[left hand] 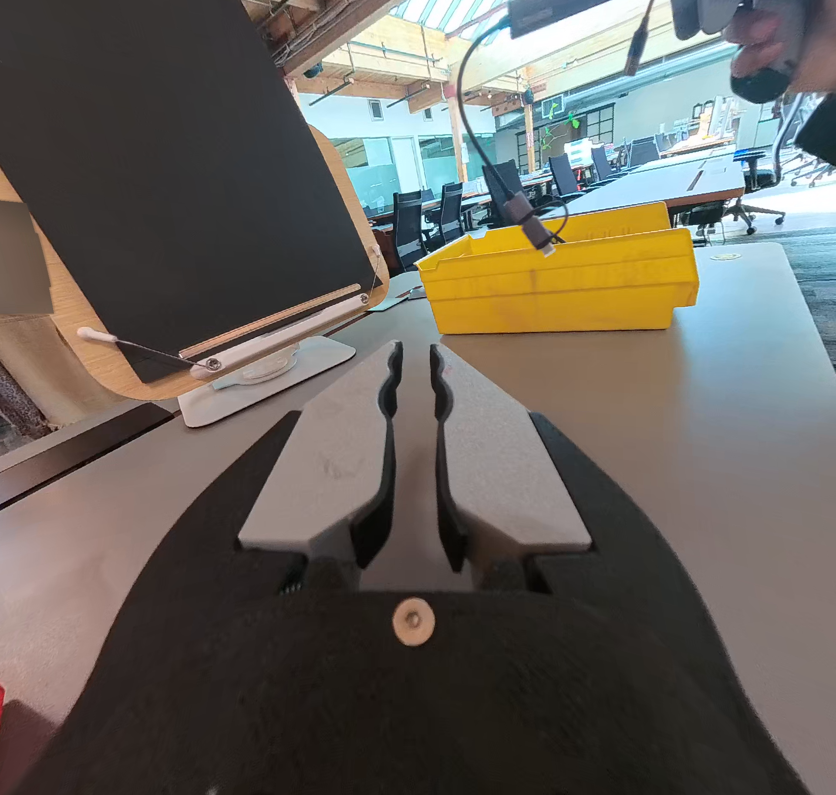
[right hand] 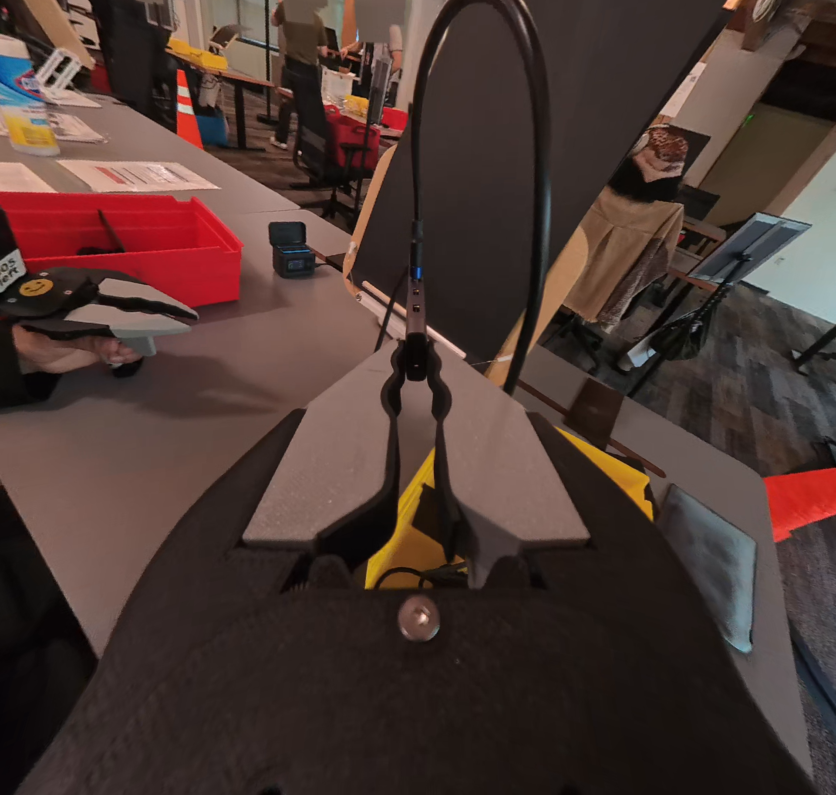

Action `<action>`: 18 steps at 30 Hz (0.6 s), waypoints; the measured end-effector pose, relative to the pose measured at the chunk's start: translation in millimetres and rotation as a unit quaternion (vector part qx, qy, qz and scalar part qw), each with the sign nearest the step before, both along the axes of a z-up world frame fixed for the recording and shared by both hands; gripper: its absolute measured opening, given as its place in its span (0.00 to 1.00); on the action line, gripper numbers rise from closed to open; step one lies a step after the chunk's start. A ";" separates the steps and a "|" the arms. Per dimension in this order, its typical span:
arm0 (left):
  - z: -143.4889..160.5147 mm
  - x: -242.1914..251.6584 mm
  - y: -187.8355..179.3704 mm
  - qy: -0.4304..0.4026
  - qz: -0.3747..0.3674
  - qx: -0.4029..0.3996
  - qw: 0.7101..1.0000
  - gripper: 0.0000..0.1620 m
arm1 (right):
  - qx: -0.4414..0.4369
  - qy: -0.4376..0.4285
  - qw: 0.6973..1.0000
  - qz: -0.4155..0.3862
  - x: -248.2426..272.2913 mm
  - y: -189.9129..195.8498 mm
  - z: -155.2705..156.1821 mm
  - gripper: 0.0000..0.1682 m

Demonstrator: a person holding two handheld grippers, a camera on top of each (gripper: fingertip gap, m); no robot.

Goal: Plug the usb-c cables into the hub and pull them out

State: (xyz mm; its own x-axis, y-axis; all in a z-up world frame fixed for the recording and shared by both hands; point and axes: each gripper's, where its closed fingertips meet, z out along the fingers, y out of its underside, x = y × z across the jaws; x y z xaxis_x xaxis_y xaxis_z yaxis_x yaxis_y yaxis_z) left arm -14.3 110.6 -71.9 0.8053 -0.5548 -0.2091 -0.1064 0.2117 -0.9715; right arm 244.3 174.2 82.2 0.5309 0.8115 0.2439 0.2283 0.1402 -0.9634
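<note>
Right gripper [right hand: 415, 368] raised, fingers clamped on hub [right hand: 415, 320]; left gripper [left hand: 415, 357] low over worktop [left hand: 633, 434], fingers slightly parted, empty.

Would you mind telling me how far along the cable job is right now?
Done: the hub is lifted above the yellow bin, clamped in the right tongs. In hand: its black cable loops over, the free plug dangling above the bin. Left: the left tongs hold nothing, so grabbing and plugging remain.
</note>
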 end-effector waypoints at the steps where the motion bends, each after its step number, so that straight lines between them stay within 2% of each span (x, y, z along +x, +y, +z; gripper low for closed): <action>1: 0.5 -0.5 -0.3 -0.003 -0.001 0.001 1.000 0.06 | 0.004 0.008 1.000 -0.005 2.8 -0.3 1.6 0.03; 11: 0.1 5.8 -5.2 0.009 -0.021 0.012 1.000 0.03 | 0.031 0.049 0.997 -0.045 39.6 -3.7 -1.8 0.03; 18: 4.4 1.2 -2.1 -0.014 -0.017 0.015 1.000 0.01 | 0.016 0.080 0.997 -0.011 36.4 0.9 -22.3 0.03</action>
State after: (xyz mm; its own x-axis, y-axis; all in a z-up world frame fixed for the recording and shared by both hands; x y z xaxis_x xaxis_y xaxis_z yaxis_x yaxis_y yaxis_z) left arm -13.1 108.4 -67.5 0.7923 -0.5750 -0.2042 -0.0717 0.2447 -0.9670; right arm 280.7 175.1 59.9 0.5825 0.7925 0.1809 0.0760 0.1685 -0.9828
